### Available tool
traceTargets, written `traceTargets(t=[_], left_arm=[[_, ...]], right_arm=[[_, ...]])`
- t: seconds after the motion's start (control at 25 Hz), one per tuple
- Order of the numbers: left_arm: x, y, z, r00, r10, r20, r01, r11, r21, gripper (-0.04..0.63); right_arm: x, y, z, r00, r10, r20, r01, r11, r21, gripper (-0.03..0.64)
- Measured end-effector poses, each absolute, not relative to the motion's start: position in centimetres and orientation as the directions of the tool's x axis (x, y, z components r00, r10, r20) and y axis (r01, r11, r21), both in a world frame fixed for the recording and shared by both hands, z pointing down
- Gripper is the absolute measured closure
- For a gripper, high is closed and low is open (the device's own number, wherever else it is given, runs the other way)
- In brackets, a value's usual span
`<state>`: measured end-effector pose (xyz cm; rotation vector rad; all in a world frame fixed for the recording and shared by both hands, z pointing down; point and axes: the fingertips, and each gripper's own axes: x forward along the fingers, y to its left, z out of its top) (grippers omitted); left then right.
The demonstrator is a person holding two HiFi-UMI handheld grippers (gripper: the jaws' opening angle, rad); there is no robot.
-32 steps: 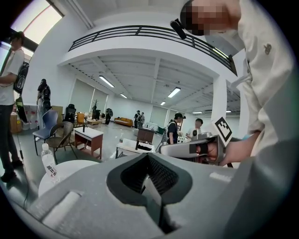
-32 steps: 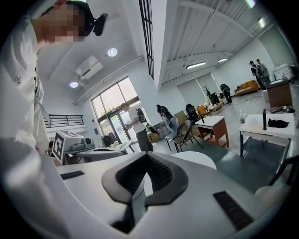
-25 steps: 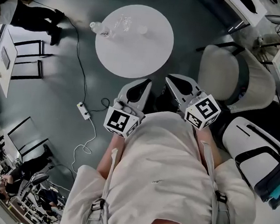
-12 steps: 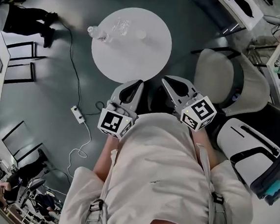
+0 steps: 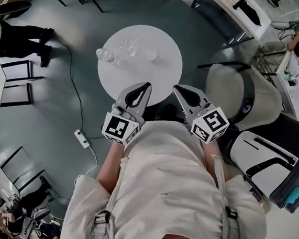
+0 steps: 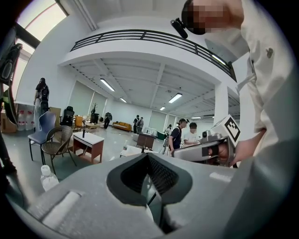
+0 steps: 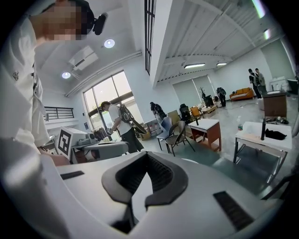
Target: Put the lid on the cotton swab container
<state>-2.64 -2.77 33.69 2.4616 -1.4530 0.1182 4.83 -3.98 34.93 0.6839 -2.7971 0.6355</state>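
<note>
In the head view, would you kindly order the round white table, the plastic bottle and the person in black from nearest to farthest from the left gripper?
1. Round white table: its near rim lies just ahead of the left gripper.
2. Plastic bottle: on the table's far-left edge.
3. Person in black: on the floor, far left.

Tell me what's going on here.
A person stands over a round white table, holding a left gripper and a right gripper close to the chest. Both have their jaws together on nothing. A plastic bottle and some small clear items sit on the table's far side, untouched; the lidding has not yet begun.
</note>
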Motion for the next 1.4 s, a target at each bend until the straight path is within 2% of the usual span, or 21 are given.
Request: traceTargets(t=[0.76,1.08,1.4], left_arm=[[-10.8,-7.7,36.6,0.586,-0.780,0.220,-0.807,-0.536,0.248,0.586],[-10.9,-10.0,39.8,0.619,-0.738,0.267,-0.784,-0.562,0.263,0.586],[-8.7,-12.0,42.8,0.623,-0.714,0.319,-0.781,-0.544,0.307,0.586]], right_arm=[[-0.7,-9.7,38.4,-0.764,-0.494,0.415,-0.628,0.715,-0.306,0.611],[-0.2,-11.6,41.2,-0.732,-0.511,0.451,-0.669,0.666,-0.331,0.611],[1.4,-14.1,46.4,-0.730,-0.470,0.496,-0.666,0.652,-0.362,0.611]])
